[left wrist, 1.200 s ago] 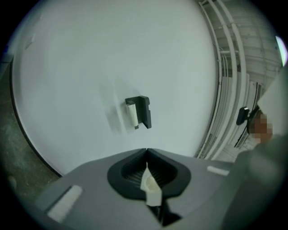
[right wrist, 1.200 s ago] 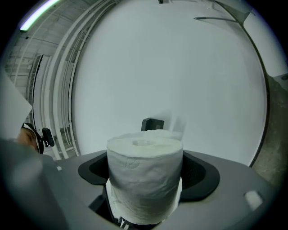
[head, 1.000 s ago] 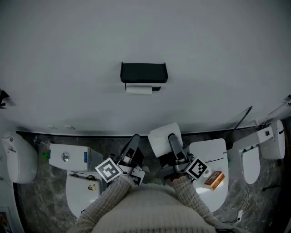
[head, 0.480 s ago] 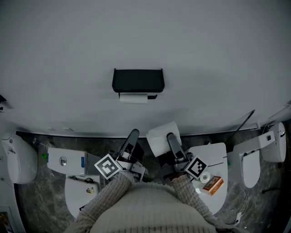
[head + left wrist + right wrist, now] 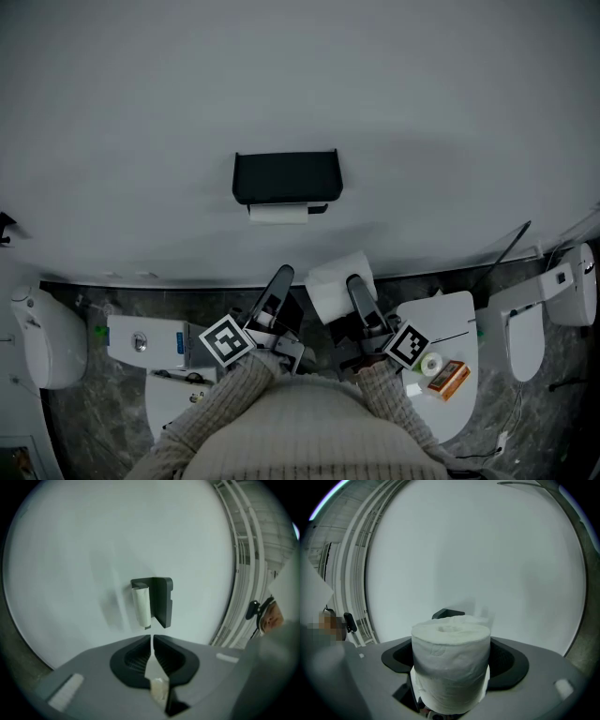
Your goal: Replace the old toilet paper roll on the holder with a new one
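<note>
New roll (image 5: 450, 667) was soft white paper, matt and faintly quilted. Old roll (image 5: 278, 214) was thin white paper. Holder (image 5: 287, 174) looked like black matt plastic. Wall (image 5: 300, 75) appeared smooth, matt and pale. Floor (image 5: 103, 422) resembled dark veined stone. Sleeves (image 5: 220, 408) were ribbed knit cloth.

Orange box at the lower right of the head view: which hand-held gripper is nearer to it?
Right. The right hand-held gripper, holding the paper roll, is up-left of the orange box; the left hand-held gripper is farther left.
</note>
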